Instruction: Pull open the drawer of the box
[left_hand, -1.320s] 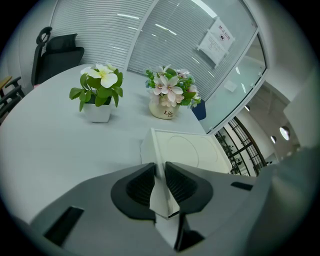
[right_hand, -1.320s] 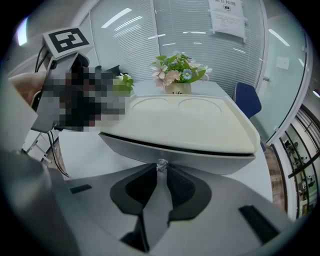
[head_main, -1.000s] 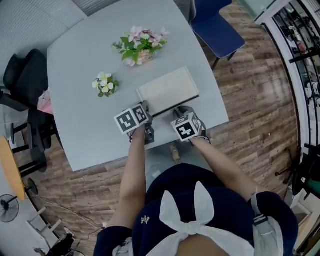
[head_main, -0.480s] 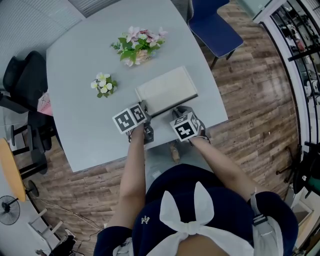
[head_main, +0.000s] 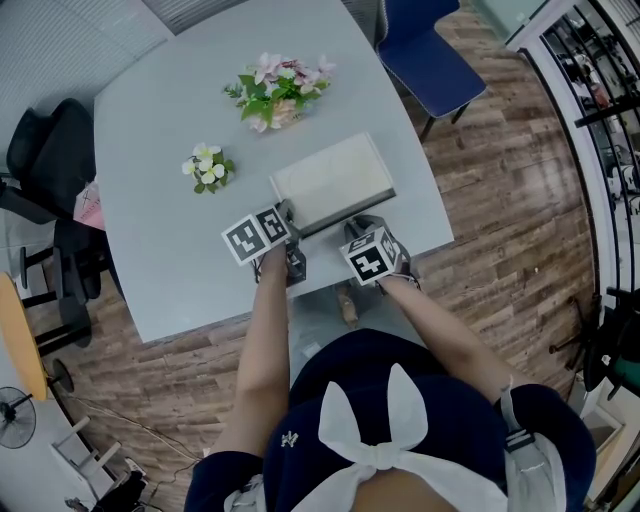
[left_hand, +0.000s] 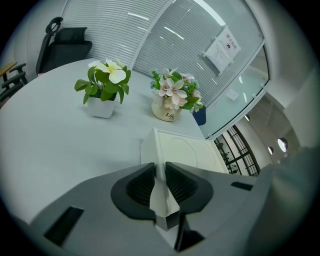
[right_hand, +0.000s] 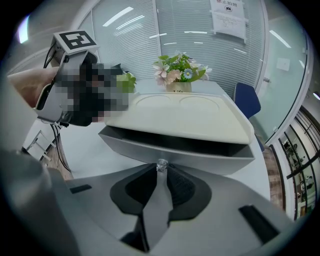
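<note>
A corner of the white box (left_hand: 192, 155) is gripped by the left claw (left_hand: 159, 181); a white-flowered pot (left_hand: 102, 95) and a pink bouquet (left_hand: 172, 97) are seen behind.

My left gripper (head_main: 286, 218) has crept slightly leftward at the near corner of the box (head_main: 333, 180), so it now sits a little farther from my right gripper (head_main: 351, 230).

A pale grey table (head_main: 150, 120) with rounded corners carries three things. Seen from above, with 12 o'clock pointing away from the person, a flat white box (head_main: 335, 180) lies at about 4 o'clock from the table's middle, close to the near edge. Its drawer (right_hand: 210, 159) looks drawn out a little toward 6 o'clock. A small pot of white flowers (head_main: 208, 168) stands at 9 o'clock, and a larger pot of pink flowers (head_main: 278, 90) at 12 o'clock, both well apart from the box.
</note>
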